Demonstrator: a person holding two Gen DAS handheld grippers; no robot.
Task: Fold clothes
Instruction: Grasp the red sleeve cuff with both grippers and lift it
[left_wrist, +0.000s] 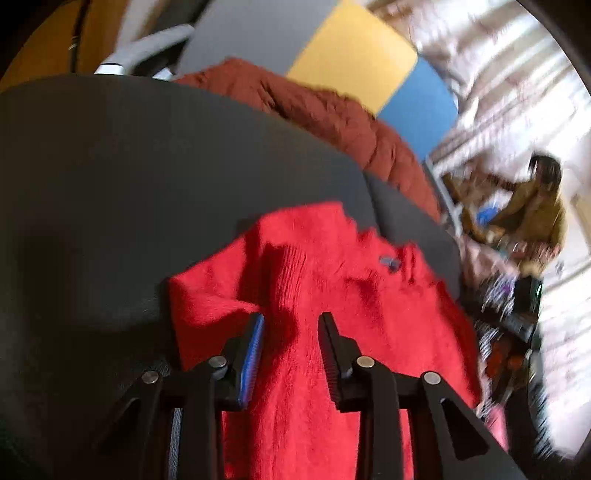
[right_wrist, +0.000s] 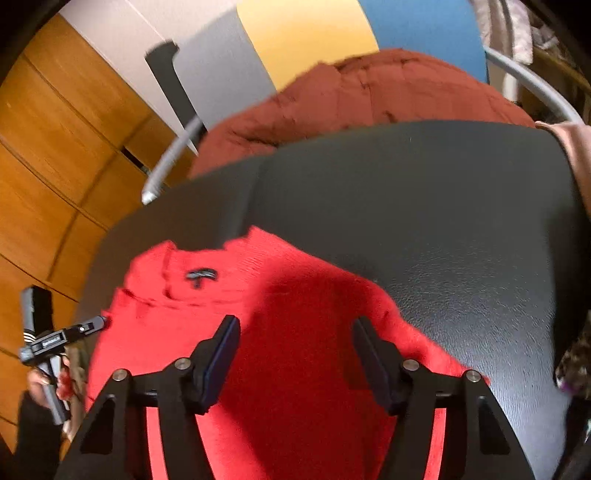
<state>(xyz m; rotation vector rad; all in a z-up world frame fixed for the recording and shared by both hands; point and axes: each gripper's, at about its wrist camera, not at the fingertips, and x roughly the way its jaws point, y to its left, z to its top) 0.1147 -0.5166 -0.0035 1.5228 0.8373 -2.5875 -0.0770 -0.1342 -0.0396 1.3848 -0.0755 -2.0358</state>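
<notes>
Bright red knitted sweater (left_wrist: 314, 295) on black leather bench (right_wrist: 443, 206); left hand-held gripper (left_wrist: 291, 321) narrowly open, right hand-held gripper (right_wrist: 295, 325) wide, both empty. Pinch edges evenly, fold smoothly.

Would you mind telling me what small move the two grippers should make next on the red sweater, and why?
Probably lower both and close on the fabric. The red sweater lies spread on the black surface, collar at the far end. The left gripper and right gripper are both open over it, pinching nothing, so no fold can begin until each grips cloth.
</notes>
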